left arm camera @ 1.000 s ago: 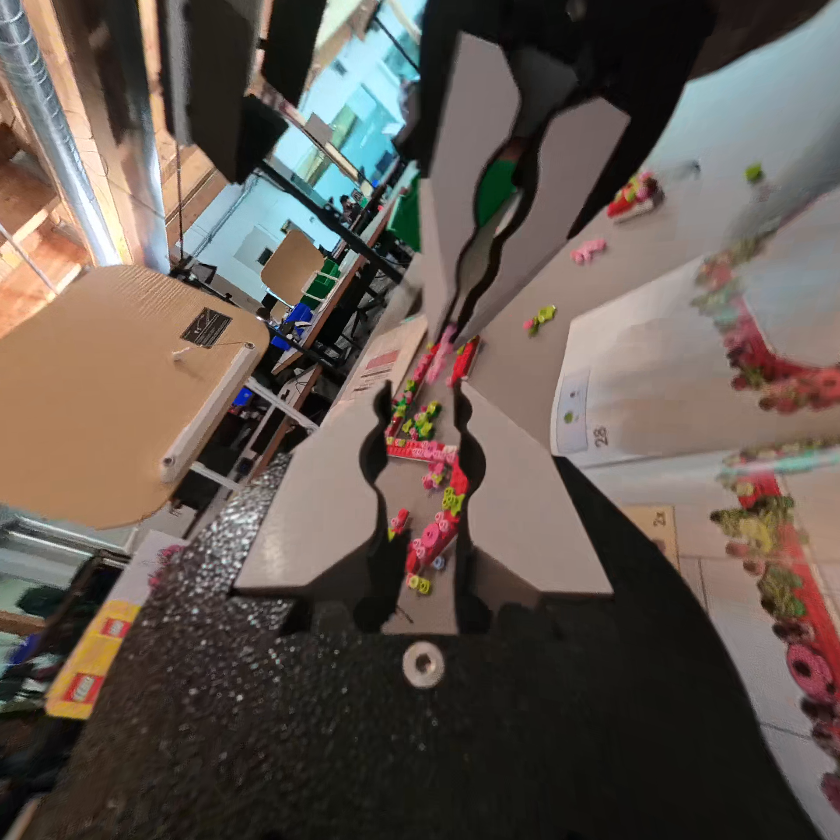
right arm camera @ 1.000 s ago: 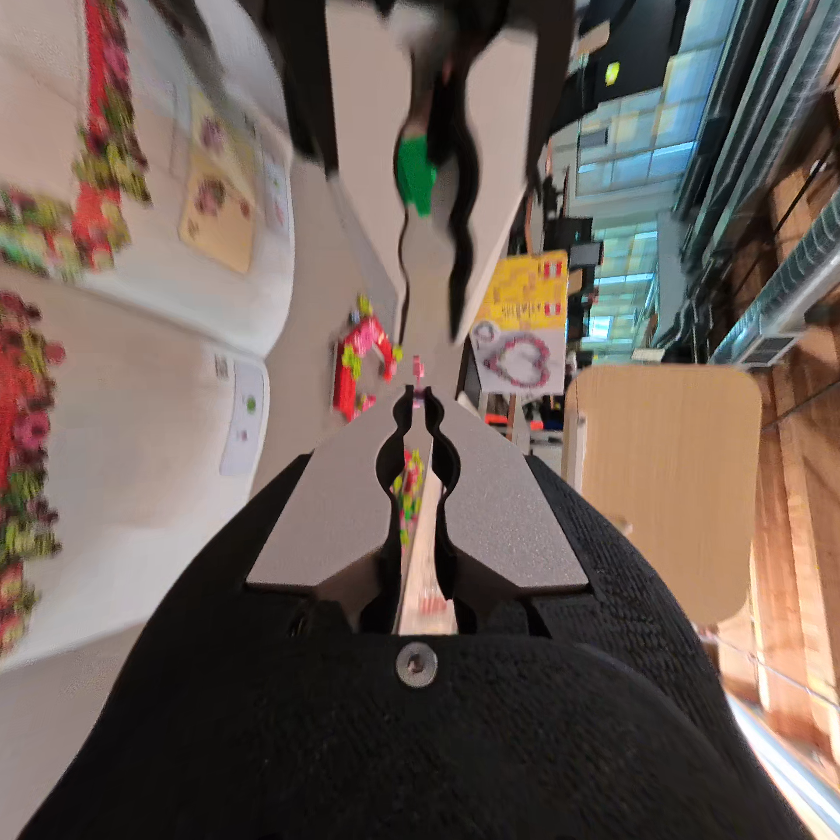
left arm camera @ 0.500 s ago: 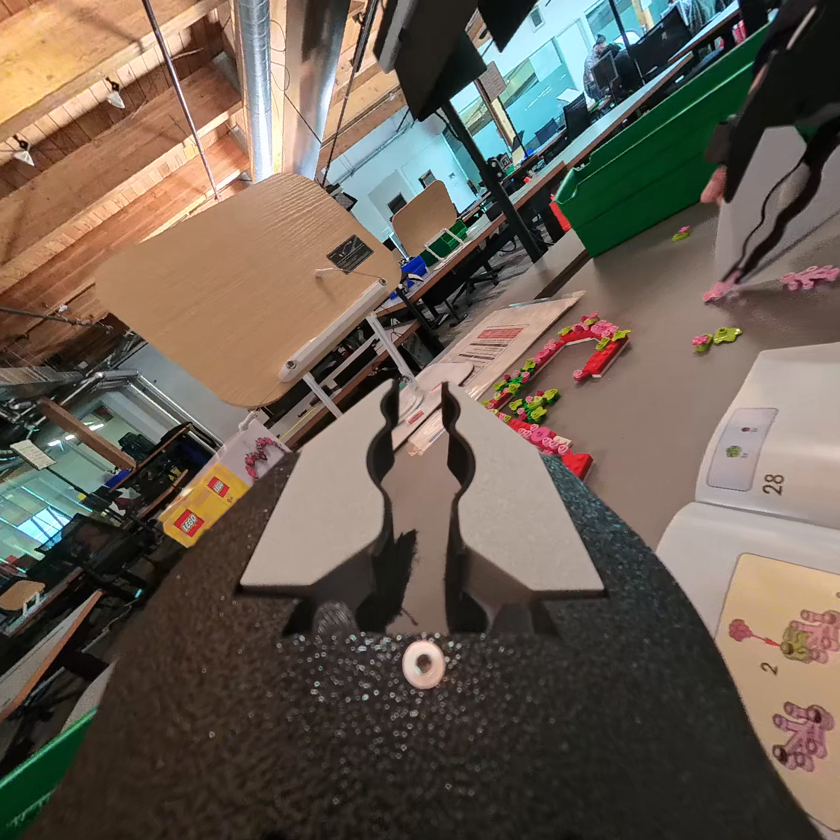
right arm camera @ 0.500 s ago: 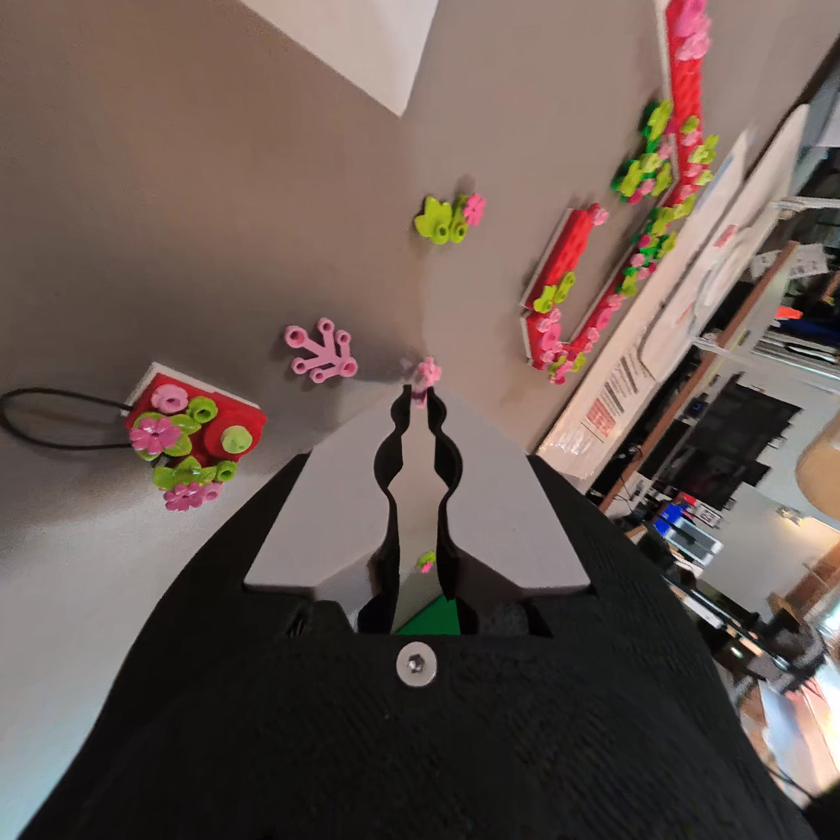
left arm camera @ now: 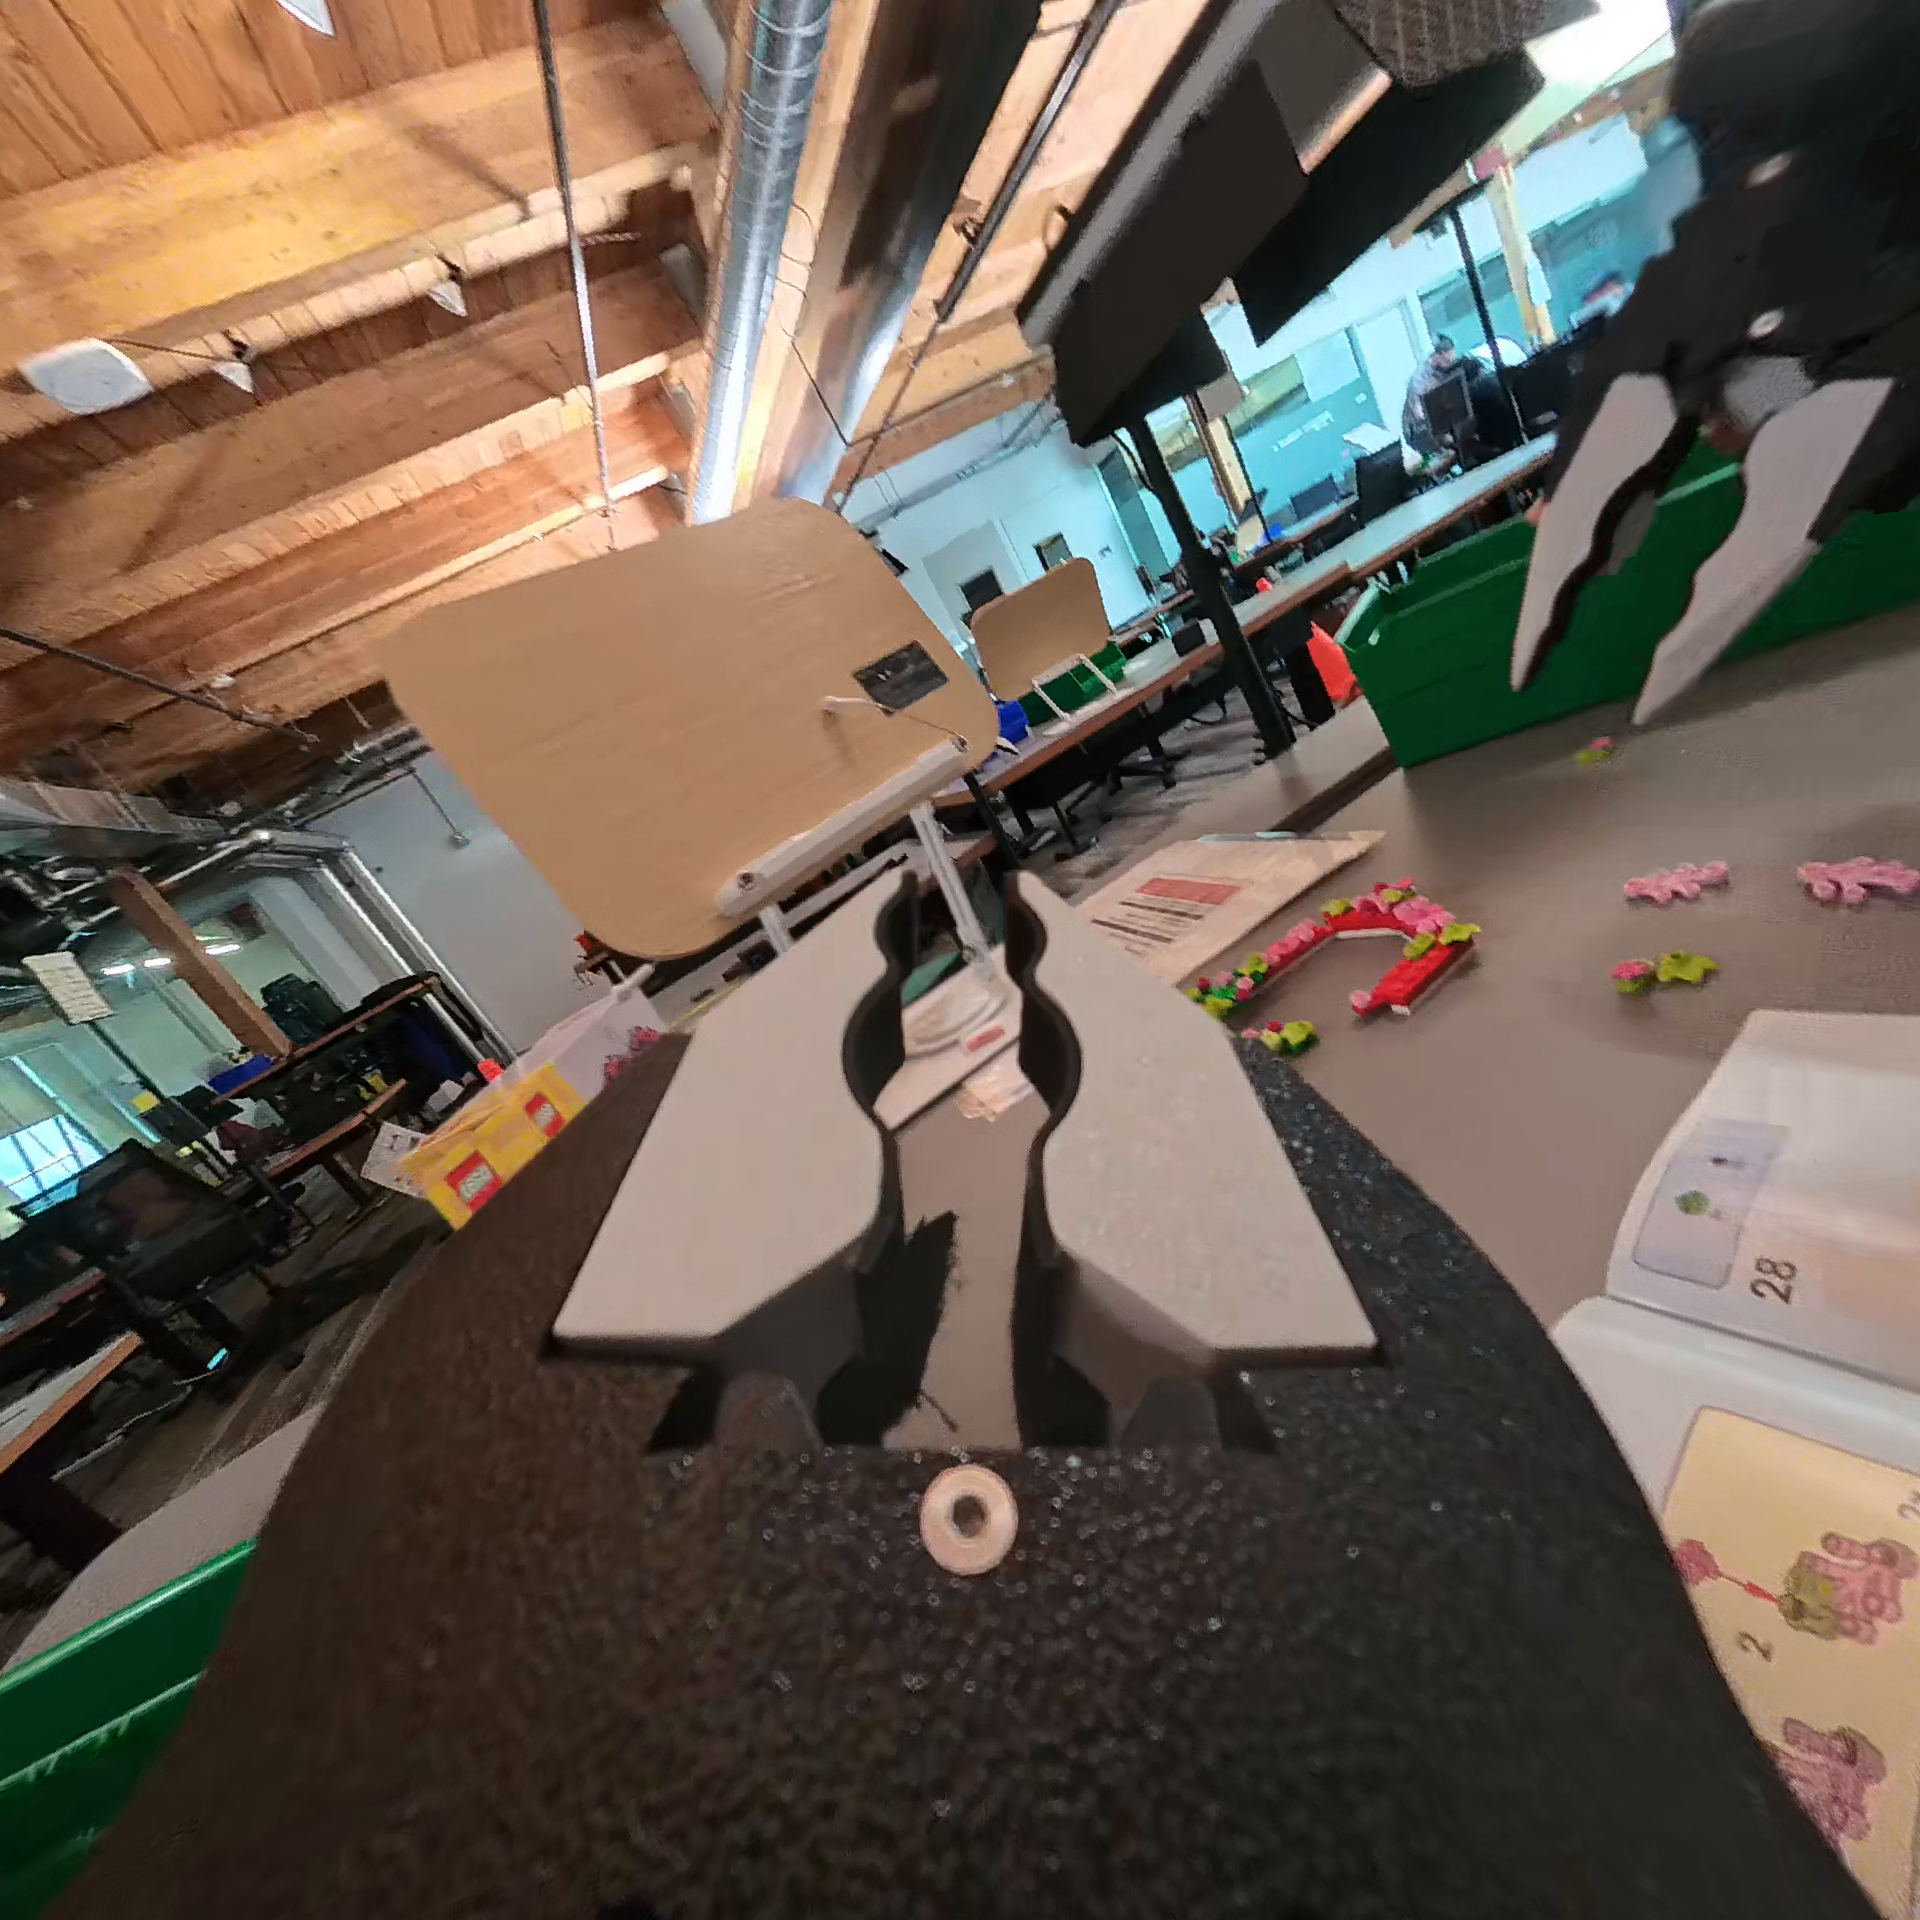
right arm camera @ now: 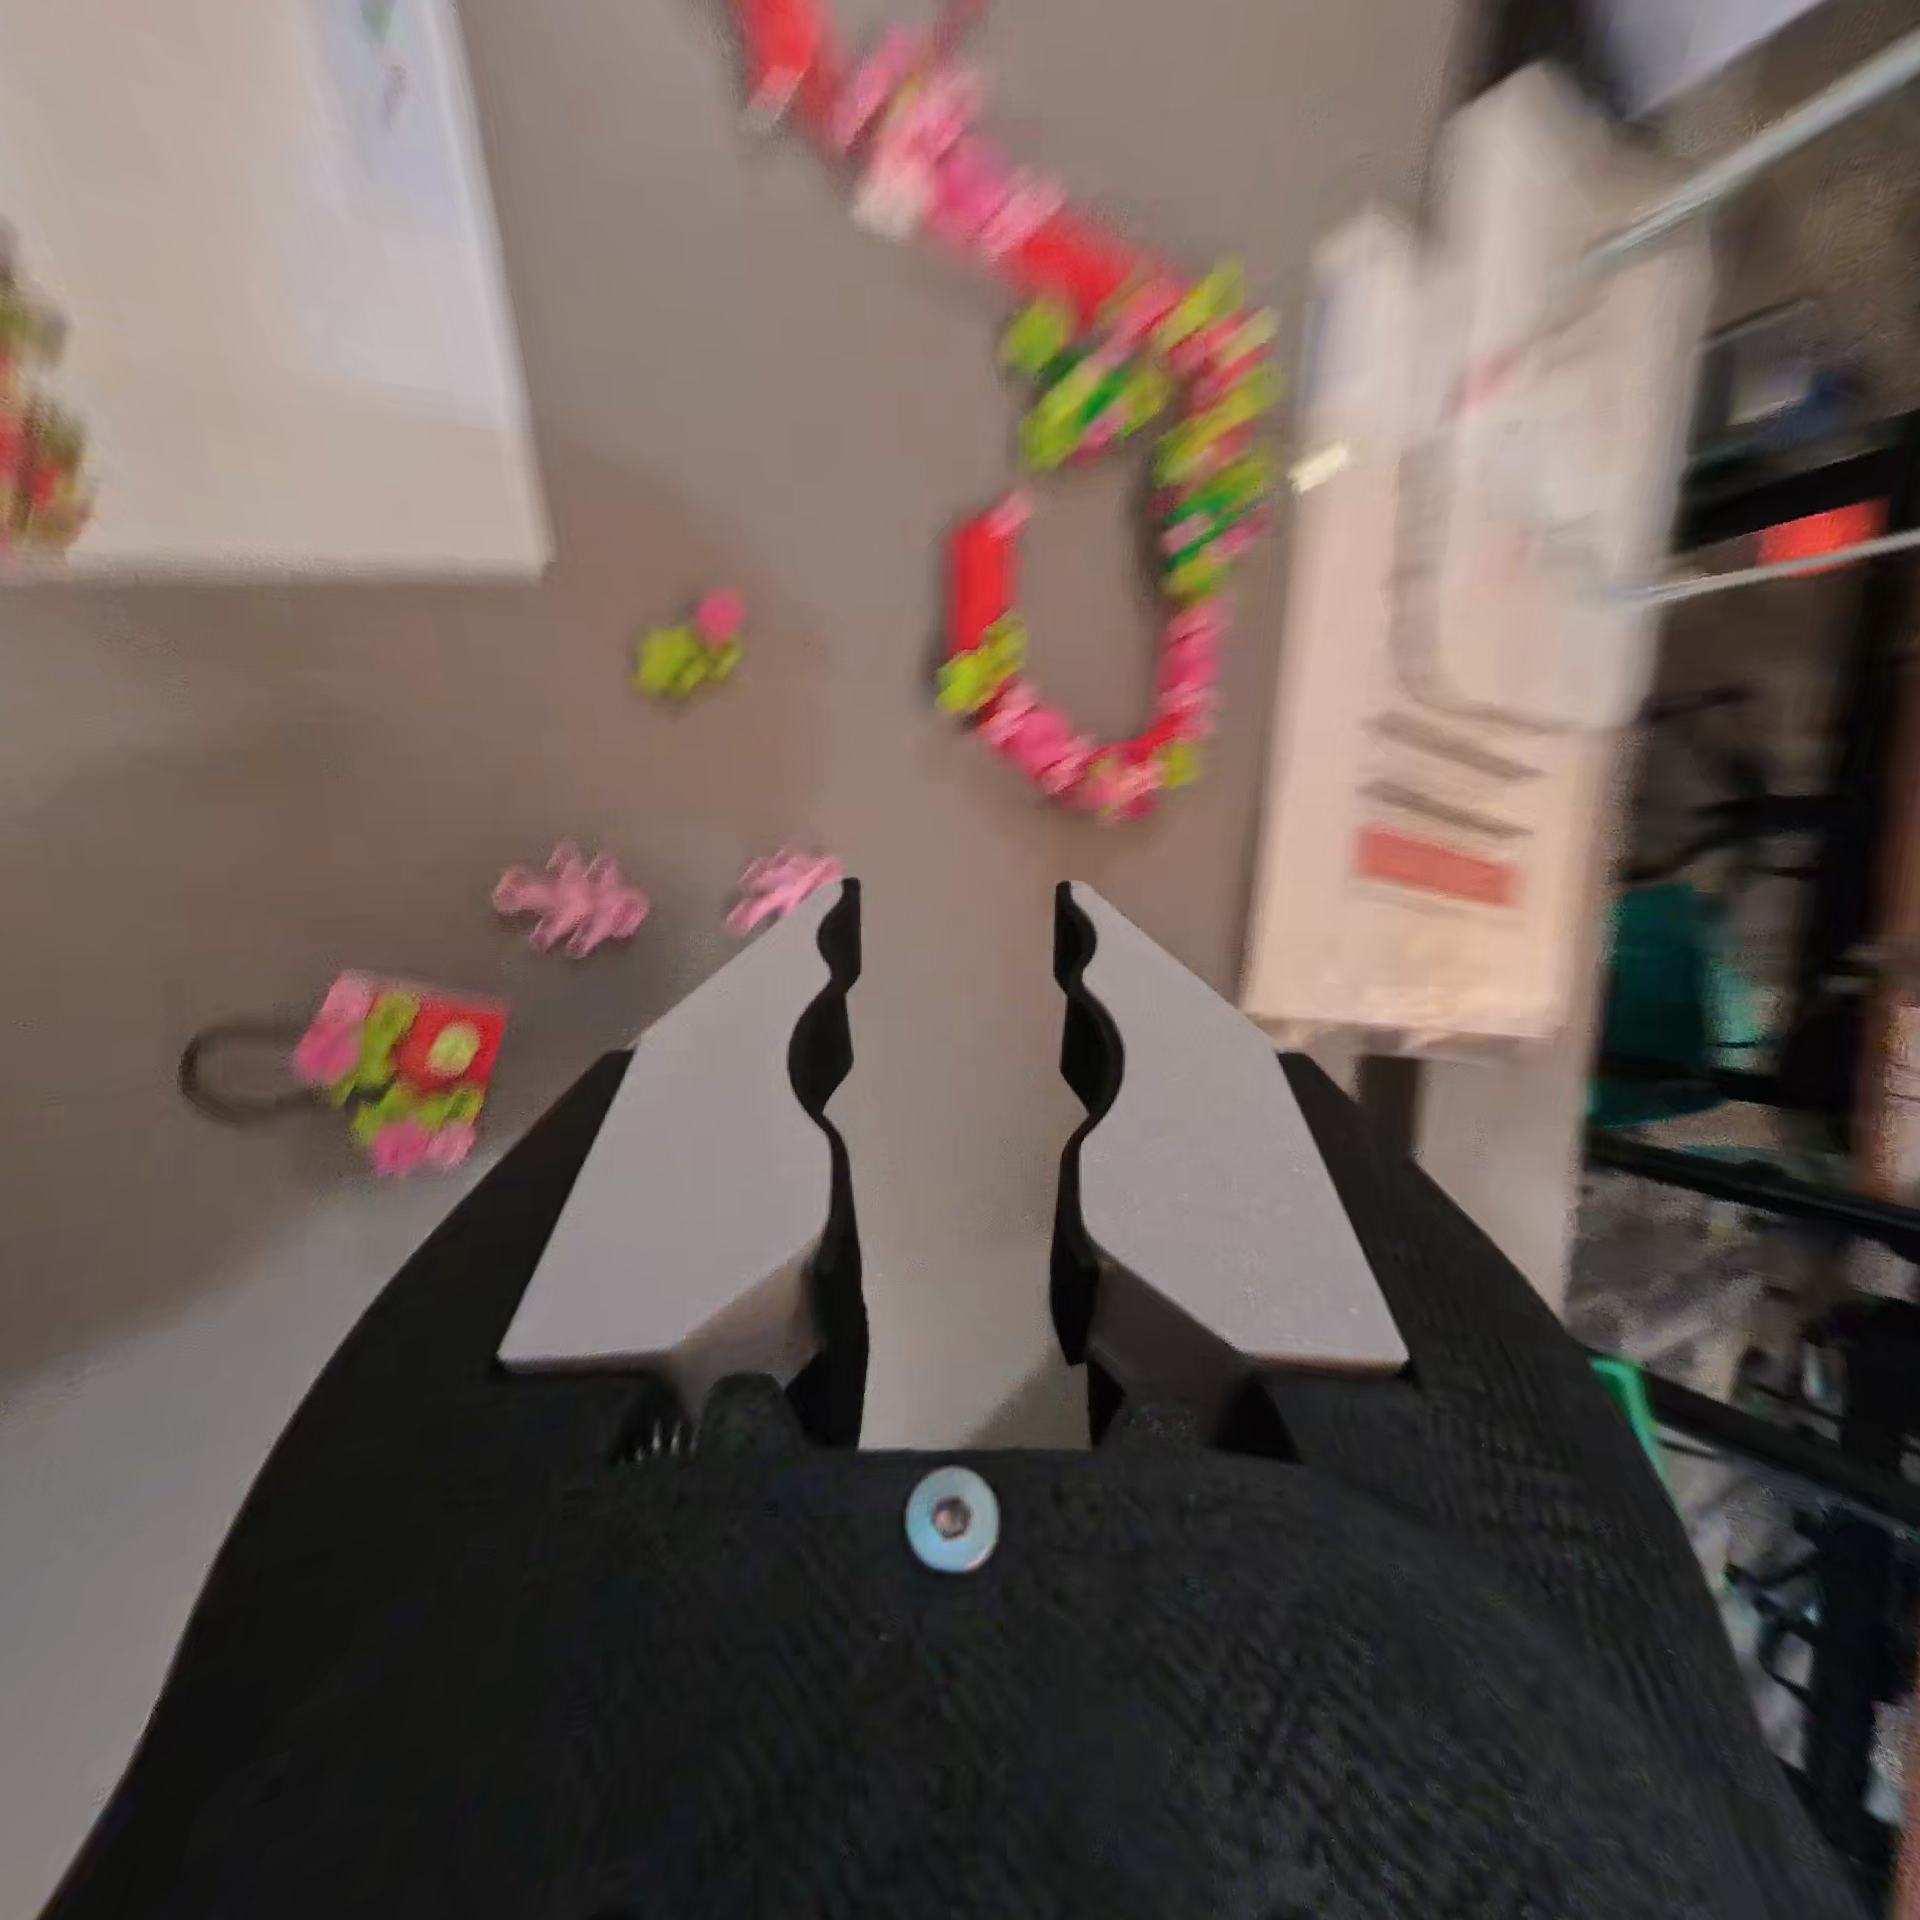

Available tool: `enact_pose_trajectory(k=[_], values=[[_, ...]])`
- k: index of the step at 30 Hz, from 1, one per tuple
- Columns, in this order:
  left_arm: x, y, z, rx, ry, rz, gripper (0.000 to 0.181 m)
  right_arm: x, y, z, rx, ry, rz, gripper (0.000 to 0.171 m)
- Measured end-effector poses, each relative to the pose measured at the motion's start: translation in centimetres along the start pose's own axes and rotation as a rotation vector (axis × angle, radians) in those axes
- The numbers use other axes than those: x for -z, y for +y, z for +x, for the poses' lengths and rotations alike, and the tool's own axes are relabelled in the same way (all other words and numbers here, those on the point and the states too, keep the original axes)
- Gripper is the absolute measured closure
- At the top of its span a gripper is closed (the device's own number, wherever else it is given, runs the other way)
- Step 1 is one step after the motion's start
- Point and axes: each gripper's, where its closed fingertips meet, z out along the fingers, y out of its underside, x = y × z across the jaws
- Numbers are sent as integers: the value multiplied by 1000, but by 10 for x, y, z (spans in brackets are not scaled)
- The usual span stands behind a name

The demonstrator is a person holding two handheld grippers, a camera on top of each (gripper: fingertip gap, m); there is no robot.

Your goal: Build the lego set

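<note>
A red arch build (left arm camera: 1351, 951) with pink flowers and lime leaves lies on the grey table (left arm camera: 1507, 1060); it also shows, blurred, in the right wrist view (right arm camera: 1101, 582). Two pink branch pieces (left arm camera: 1675, 881) (left arm camera: 1860, 878) lie apart from it. In the right wrist view one (right arm camera: 571, 899) lies to the left and the other (right arm camera: 779, 883) beside the left fingertip. A lime leaf with a pink flower (left arm camera: 1662, 971) (right arm camera: 686, 649) lies between them and the arch. My left gripper (left arm camera: 966, 894) is empty, jaws slightly apart, held above the table. My right gripper (right arm camera: 956, 894) (left arm camera: 1584, 698) is open and empty above the table.
The open instruction booklet (left arm camera: 1818, 1195) (right arm camera: 312, 312) lies at the near right. A small red block with flowers on a black cord (right arm camera: 400, 1060) lies at the left. A paper sheet (left arm camera: 1216, 904) (right arm camera: 1455, 727) lies at the table edge, a green bin (left arm camera: 1455, 665) behind. A wooden chair (left arm camera: 675, 727) stands beyond.
My right gripper was shut on a small pink piece near the table; it has opened and lifted, and a second pink branch piece now lies there. My left gripper's jaws have narrowed.
</note>
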Motion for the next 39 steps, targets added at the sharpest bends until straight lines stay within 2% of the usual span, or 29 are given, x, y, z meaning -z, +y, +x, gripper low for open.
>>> enact_pose_trajectory(k=[1,4,6,9,12,14,17,20,24,27,30,32,35,39], values=[[2,-3,-5,10,-22,15,168,13,-12,15,-42,128,115,134],[8,-9,-18,24,-89,58,167,57,-28,36,-127,515,425,135],[13,-11,-27,-4,-136,68,166,77,-21,31,-139,723,558,144],[23,-22,-40,-44,-174,89,165,70,6,16,-111,903,519,146],[46,-45,-66,-25,-237,125,162,56,19,4,-106,918,500,145],[62,-57,-89,-16,-272,90,157,58,22,6,-103,926,490,146],[77,-67,-131,-30,-318,-55,153,61,33,16,-184,955,519,146],[82,-64,-165,14,-290,-242,156,60,41,25,-236,963,529,146],[81,-23,-187,127,-161,-571,152,59,45,34,-218,1010,495,146],[85,21,-183,146,-19,-767,124,59,44,41,-196,1052,479,146],[92,62,-186,120,-7,-872,97,58,42,47,-200,1062,490,142],[104,89,-174,137,62,-982,77,54,40,48,-197,1046,504,141],[119,113,-151,141,208,-1059,78,47,36,46,-196,995,525,138],[142,123,-114,206,495,-1137,111,47,37,45,-199,993,525,138]])
